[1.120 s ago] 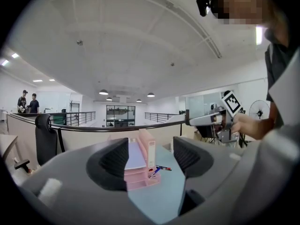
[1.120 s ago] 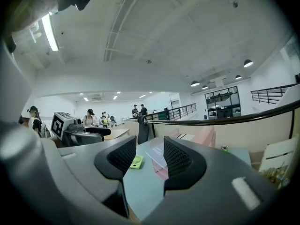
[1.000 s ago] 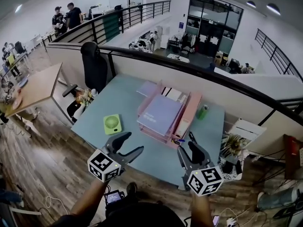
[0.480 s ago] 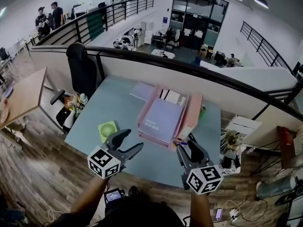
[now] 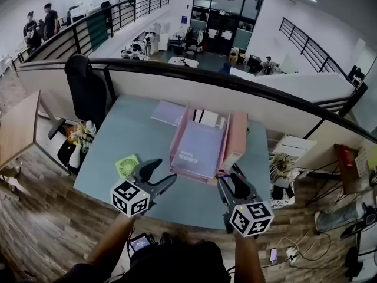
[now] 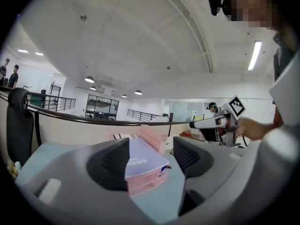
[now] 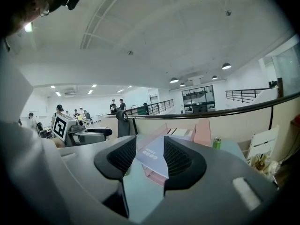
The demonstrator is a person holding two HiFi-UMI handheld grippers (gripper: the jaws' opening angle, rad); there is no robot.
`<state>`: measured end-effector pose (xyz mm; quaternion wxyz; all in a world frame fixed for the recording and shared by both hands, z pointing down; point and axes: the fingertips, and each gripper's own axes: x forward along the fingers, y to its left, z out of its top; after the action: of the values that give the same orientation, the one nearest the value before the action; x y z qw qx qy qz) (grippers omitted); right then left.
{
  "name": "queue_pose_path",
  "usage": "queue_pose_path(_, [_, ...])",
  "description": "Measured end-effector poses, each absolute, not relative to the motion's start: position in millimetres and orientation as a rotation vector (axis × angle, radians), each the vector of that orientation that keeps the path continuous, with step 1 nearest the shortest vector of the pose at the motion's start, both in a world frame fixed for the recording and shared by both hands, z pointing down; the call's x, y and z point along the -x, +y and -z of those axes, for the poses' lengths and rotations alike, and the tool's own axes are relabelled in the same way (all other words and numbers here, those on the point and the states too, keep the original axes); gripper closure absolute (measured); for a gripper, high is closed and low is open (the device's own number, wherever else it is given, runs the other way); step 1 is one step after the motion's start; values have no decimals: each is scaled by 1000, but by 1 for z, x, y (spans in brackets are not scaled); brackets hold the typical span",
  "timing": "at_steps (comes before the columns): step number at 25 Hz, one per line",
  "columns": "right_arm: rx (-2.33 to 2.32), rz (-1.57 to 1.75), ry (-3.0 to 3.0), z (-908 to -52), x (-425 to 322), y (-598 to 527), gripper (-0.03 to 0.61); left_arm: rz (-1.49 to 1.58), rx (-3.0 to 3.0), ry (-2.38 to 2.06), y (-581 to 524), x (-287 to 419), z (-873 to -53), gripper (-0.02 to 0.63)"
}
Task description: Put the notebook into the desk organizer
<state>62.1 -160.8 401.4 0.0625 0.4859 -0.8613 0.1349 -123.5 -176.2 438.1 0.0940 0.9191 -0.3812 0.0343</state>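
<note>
At the desk (image 5: pixel 129 134), left hand-held gripper (image 5: pixel 165 171) and right hand-held gripper (image 5: pixel 228 180) gape before the notebook (image 5: pixel 199 143).

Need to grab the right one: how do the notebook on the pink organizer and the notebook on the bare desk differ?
The tray-top notebook is deeper purple with white print near its front edge; the desk notebook is paler lavender. The tray-top notebook sits raised on the pink desk organizer; the desk notebook lies on the desk beyond the organizer's far left corner. Both lie flat, untouched.
</note>
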Motion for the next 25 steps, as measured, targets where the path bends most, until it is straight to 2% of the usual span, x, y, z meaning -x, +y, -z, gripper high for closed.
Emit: queue_pose_path(25, [-1334,-895,-2459,-542,-67,-220,396,-169,-2380,-1156,-249,123,-555,290])
